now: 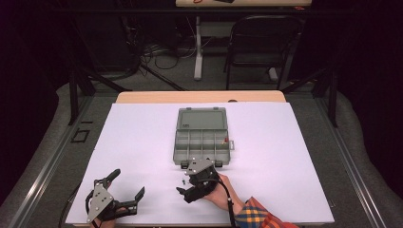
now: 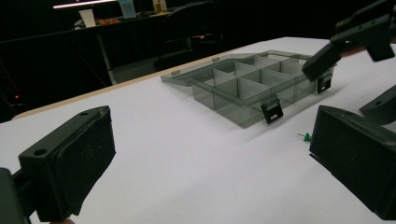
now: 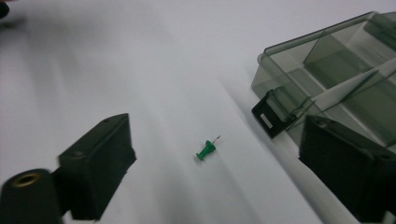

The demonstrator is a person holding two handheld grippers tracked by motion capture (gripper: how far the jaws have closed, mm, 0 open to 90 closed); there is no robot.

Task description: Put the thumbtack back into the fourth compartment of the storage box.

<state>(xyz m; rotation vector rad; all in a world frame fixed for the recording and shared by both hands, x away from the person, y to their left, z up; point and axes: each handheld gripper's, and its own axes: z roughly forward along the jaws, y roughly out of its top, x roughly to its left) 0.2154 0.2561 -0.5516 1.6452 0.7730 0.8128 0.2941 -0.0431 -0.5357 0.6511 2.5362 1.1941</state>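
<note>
Right gripper view puts the green pushpin (image 3: 206, 150) on the white bench (image 3: 140, 70) between your right gripper's (image 3: 215, 168) jaws, which stand wide apart with nothing touching their pads. The pin lies on its side, its point tipped up toward the organiser box (image 3: 327, 70), just off the box's near front corner and its black latch (image 3: 270, 116).

In the high view, the box (image 1: 200, 135) sits open at the middle of the bench (image 1: 142, 142), lid laid back on its far side, compartments facing up. A small red item (image 1: 226, 140) rests in a compartment at the box's right edge; what it is cannot be told. Your right gripper (image 1: 190, 183) hangs just in front of the box's near edge, with the pushpin (image 1: 183, 181) beside its tips.

Your left gripper (image 1: 127, 186) sits well to the left of the box, nearer you. In the left gripper view its jaws are spread wide and empty, with the box (image 2: 252, 88) and the pushpin (image 2: 304, 136) beyond them.
</note>
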